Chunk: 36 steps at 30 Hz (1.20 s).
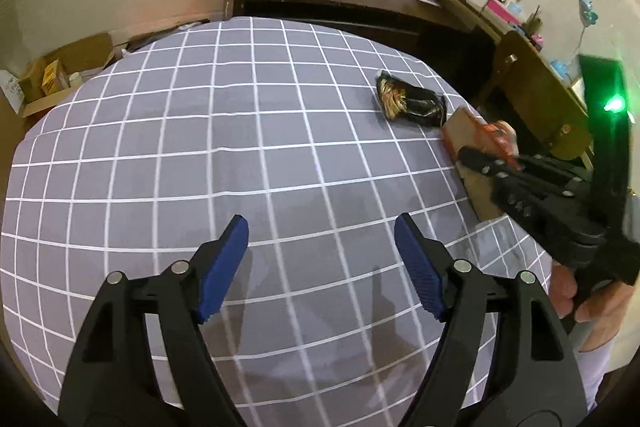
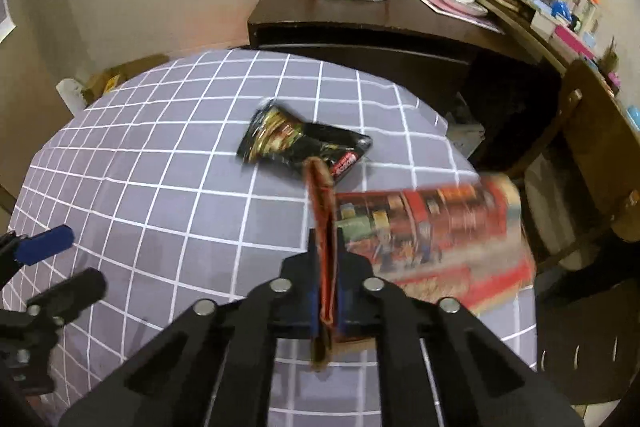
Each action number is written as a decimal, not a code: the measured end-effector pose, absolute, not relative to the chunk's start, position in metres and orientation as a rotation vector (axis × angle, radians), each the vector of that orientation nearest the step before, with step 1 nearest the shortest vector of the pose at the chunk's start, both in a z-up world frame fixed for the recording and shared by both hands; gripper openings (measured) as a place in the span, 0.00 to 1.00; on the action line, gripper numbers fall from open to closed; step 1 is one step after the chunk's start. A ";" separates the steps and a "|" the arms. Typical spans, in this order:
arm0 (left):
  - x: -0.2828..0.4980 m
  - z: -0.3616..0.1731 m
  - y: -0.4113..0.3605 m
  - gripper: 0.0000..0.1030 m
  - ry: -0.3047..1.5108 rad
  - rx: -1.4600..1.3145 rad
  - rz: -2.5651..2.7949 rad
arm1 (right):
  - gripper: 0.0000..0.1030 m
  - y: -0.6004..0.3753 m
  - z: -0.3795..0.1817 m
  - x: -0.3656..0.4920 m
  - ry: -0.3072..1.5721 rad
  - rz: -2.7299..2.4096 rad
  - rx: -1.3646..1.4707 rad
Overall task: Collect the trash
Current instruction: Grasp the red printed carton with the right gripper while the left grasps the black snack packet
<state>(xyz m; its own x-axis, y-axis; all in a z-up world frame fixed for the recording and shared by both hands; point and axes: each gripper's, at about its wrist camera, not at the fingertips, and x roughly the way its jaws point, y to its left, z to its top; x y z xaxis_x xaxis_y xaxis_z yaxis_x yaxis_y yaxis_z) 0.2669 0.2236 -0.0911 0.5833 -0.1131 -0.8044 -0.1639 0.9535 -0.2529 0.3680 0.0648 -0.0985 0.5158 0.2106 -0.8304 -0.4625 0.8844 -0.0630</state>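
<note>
Currently clamped: red printed carton (image 2: 432,227), held by one thin flap in right gripper (image 2: 326,283), near table edge. Black snack wrapper (image 2: 304,143) just beyond, on checked cloth (image 2: 160,187). Left gripper (image 1: 320,247) wide open, empty. Risk: flap tearing or slipping, dropping carton.

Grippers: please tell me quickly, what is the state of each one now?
Left gripper: open, nothing between its blue pads, above the grey checked cloth.
Right gripper: shut on the edge of a red printed cardboard box.
</note>
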 end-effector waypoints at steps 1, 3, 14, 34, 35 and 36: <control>0.270 -0.089 0.217 0.73 0.950 -0.317 0.015 | 0.06 0.062 -0.095 0.369 0.938 0.400 -0.303; 0.275 -0.086 0.207 0.76 0.947 -0.316 -0.003 | 0.06 0.053 -0.085 0.374 0.924 0.389 -0.297; 0.342 -0.076 0.168 0.85 0.960 -0.165 -0.160 | 0.06 -0.005 -0.044 0.391 0.901 0.348 -0.215; 0.433 -0.114 0.135 0.79 1.063 0.169 -0.305 | 0.06 -0.134 -0.089 0.402 1.049 0.157 0.023; 0.430 -0.112 0.134 0.65 1.055 0.166 -0.301 | 0.06 -0.136 -0.091 0.402 1.051 0.154 0.025; 0.428 -0.109 0.136 0.41 1.055 0.160 -0.296 | 0.06 -0.136 -0.092 0.401 1.052 0.152 0.027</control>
<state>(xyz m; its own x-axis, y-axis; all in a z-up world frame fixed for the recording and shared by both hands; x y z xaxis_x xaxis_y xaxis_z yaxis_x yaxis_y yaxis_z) 0.4281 0.1358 -0.1088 0.4590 -0.1630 -0.8733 0.3149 0.9491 -0.0117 0.4012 -0.1365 -0.0917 0.4865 0.1380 -0.8627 -0.1125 0.9891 0.0947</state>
